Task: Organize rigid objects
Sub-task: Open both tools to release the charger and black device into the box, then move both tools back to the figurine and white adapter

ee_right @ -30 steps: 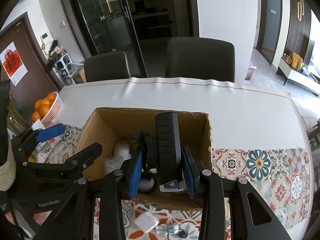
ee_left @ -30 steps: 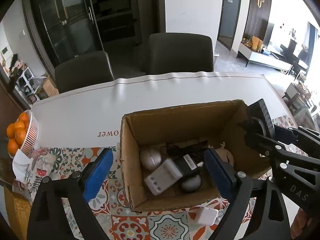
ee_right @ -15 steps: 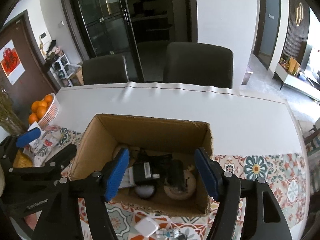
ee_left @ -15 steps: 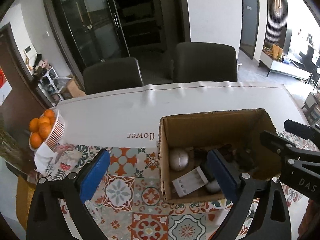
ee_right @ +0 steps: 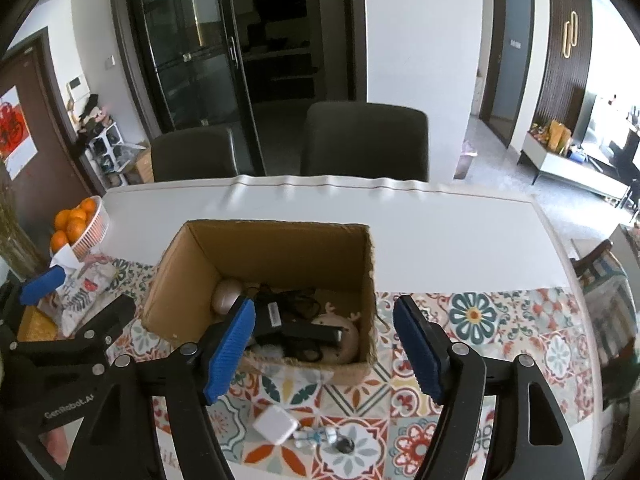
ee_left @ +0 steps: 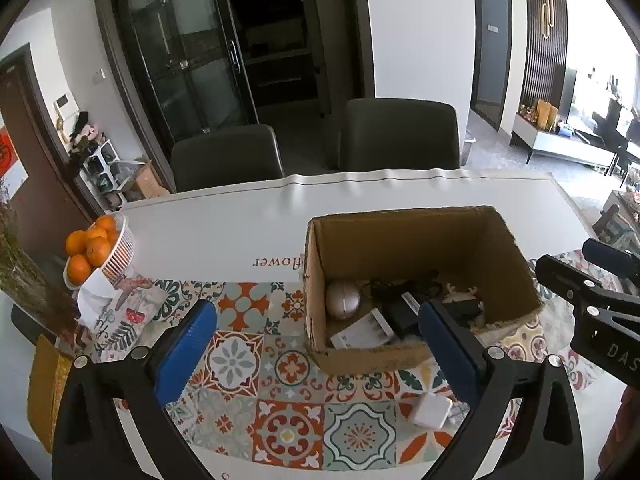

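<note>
Since a second ago your right gripper (ee_right: 324, 352) has dropped the black rectangular device (ee_right: 304, 330) into the brown cardboard box (ee_right: 280, 256) and backed off, jaws apart (left gripper (ee_left: 318, 352) likewise open and empty), so reaching for the small white square charger (ee_right: 276, 425) lying on the patterned cloth just before the box, you risk nudging it off the near table edge.

1. Left gripper (ee_left: 318, 346): spread wide, nothing between the blue-padded fingers (ee_left: 186, 344); black frame arms converging toward the lower edge of the left wrist view.
2. Same left gripper seen from the right wrist view (ee_right: 76, 304): at far left, one blue pad raised, one black finger angled inward, frame marked "GenRobot".
3. Right gripper (ee_right: 324, 344): likewise spread wide and holding nothing; ribbed blue fingers (ee_right: 230, 350) splayed outward from the black frame.
4. Same right gripper seen from the left wrist view (ee_left: 588, 276): at far right edge, black fingers pointing left, frame lettered "DAS".
5. Both held side by side, aimed forward and tilted downward.
</note>
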Demonstrator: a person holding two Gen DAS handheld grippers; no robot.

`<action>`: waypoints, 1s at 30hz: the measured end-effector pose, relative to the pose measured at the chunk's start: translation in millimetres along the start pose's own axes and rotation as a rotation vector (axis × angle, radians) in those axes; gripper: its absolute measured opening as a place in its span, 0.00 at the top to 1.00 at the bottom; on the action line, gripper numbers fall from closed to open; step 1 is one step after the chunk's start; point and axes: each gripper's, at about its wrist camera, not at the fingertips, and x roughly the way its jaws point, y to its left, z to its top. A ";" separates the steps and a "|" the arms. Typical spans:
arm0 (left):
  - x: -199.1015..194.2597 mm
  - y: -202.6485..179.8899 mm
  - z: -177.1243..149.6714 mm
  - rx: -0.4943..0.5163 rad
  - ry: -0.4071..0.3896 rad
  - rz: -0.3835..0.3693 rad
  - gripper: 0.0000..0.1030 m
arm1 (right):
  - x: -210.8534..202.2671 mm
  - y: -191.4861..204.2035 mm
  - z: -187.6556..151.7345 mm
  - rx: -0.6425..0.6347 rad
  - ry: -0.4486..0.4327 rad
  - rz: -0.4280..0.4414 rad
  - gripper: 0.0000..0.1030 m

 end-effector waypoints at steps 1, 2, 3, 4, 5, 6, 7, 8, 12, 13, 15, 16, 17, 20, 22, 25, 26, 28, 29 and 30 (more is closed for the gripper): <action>-3.7 -0.6 -2.2 -0.002 -0.004 0.002 0.00 | -4.3 -0.7 -3.7 0.002 -0.002 -0.003 0.28; -6.4 -1.0 -3.9 -0.004 -0.009 0.005 0.00 | -5.5 -1.9 -5.2 0.003 -0.003 -0.002 0.28; -9.4 -1.5 -6.0 -0.004 -0.015 0.006 0.00 | -8.8 -2.2 -8.9 0.005 -0.005 -0.001 0.28; -12.8 -2.3 -8.8 -0.004 -0.019 0.008 0.00 | -11.4 -2.6 -12.5 0.005 -0.006 -0.002 0.28; -14.9 -2.4 -11.8 -0.005 -0.021 0.010 0.00 | -13.5 -3.2 -16.3 0.007 -0.006 -0.004 0.28; -16.9 -3.3 -14.5 -0.006 -0.023 0.013 0.00 | -14.7 -3.3 -18.7 0.009 -0.006 -0.004 0.28; -19.6 -4.3 -18.4 -0.006 -0.025 0.015 0.00 | -16.3 -4.4 -22.8 0.012 -0.007 -0.004 0.28; -20.8 -5.2 -21.5 -0.006 -0.026 0.017 0.00 | -16.9 -5.3 -27.1 0.014 -0.004 -0.004 0.28; -22.6 -8.5 -36.5 -0.016 -0.011 0.015 0.00 | -16.6 -7.8 -43.3 0.013 0.013 0.004 0.28; -21.9 -9.4 -40.5 -0.017 -0.005 0.015 0.00 | -15.8 -8.1 -48.0 0.009 0.019 0.006 0.28; -20.6 -11.3 -49.0 -0.017 0.009 0.014 0.00 | -14.3 -8.1 -57.0 0.001 0.029 0.007 0.28; -19.7 -12.1 -53.1 -0.018 0.016 0.010 0.00 | -13.0 -8.3 -62.3 -0.004 0.038 0.009 0.28; -18.2 -13.2 -57.5 -0.023 0.025 0.005 0.00 | -12.4 -8.1 -64.9 -0.006 0.042 0.012 0.28; -13.8 -14.8 -68.5 -0.033 0.054 -0.011 0.00 | -9.1 -9.3 -74.5 -0.007 0.060 0.018 0.28; -11.7 -16.6 -75.8 -0.032 0.069 -0.011 0.00 | -6.2 -9.6 -81.9 -0.013 0.075 0.021 0.28; -6.7 -17.6 -85.0 -0.038 0.094 -0.013 0.00 | -1.1 -9.7 -91.5 -0.017 0.094 0.026 0.28; -5.5 -18.2 -87.1 -0.038 0.101 -0.014 0.00 | 1.0 -9.4 -95.0 -0.018 0.102 0.030 0.28; -2.1 -19.3 -93.0 -0.037 0.116 -0.011 0.00 | 4.7 -9.2 -100.9 -0.020 0.118 0.033 0.28; -0.8 -19.1 -95.2 -0.037 0.121 -0.011 0.00 | 6.6 -9.2 -103.3 -0.020 0.125 0.033 0.28; 1.2 -19.6 -98.7 -0.037 0.128 -0.010 0.00 | 8.9 -9.3 -106.1 -0.022 0.132 0.035 0.28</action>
